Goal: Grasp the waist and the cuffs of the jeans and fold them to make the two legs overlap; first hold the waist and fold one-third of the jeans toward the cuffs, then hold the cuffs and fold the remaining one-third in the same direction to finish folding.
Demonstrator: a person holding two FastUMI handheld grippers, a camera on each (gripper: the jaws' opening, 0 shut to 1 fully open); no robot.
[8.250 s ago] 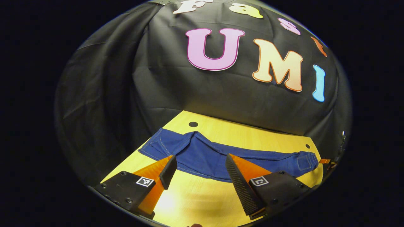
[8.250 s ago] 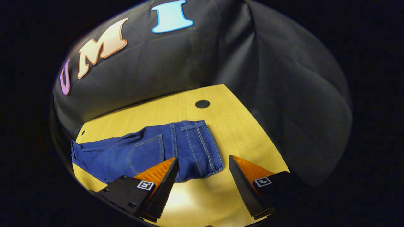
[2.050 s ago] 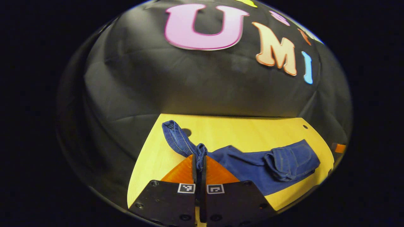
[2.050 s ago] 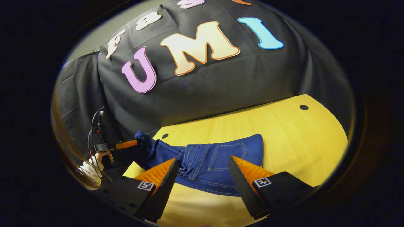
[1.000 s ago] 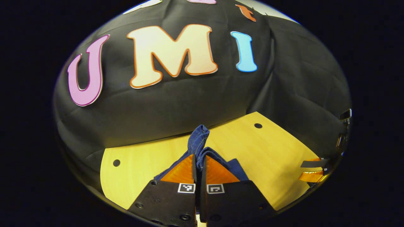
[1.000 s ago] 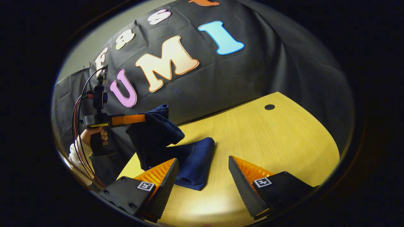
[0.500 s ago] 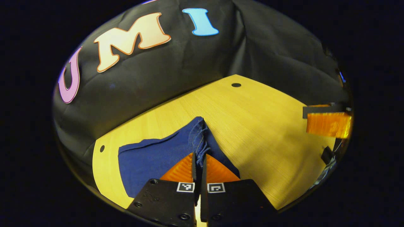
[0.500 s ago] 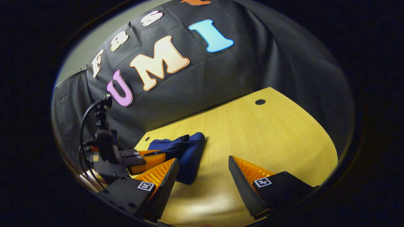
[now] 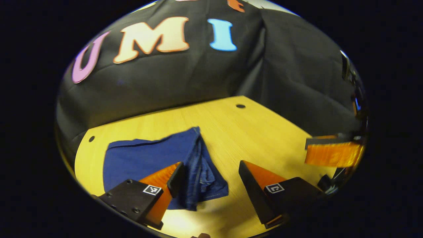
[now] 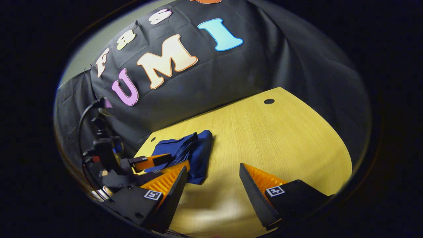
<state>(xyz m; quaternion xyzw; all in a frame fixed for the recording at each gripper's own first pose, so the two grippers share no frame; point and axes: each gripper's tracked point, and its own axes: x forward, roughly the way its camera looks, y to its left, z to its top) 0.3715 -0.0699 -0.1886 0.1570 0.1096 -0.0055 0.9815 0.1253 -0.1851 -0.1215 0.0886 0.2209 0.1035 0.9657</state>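
Observation:
The blue jeans point(image 9: 155, 158) lie folded into a compact stack on the yellow wooden table point(image 9: 264, 138), with the cuff end bunched on top at the stack's near right corner. My left gripper point(image 9: 210, 175) hangs open just above that corner, its jaws wide apart and the left finger over the denim. In the right gripper view the folded jeans point(image 10: 195, 152) sit at the table's left side, with the left gripper point(image 10: 150, 167) open beside them. My right gripper point(image 10: 213, 181) is open over bare table, to the right of the stack, holding nothing.
The table point(image 10: 281, 138) has small round holes point(image 10: 269, 101) near its back corners. Black cloth closes off the back and sides. The right gripper's finger point(image 9: 330, 153) shows at the right edge of the left gripper view. A cable point(image 10: 84, 119) trails from the left gripper's handle.
My left gripper has opened and let go of the cuff end, which now rests on the folded stack. The right gripper has barely moved.

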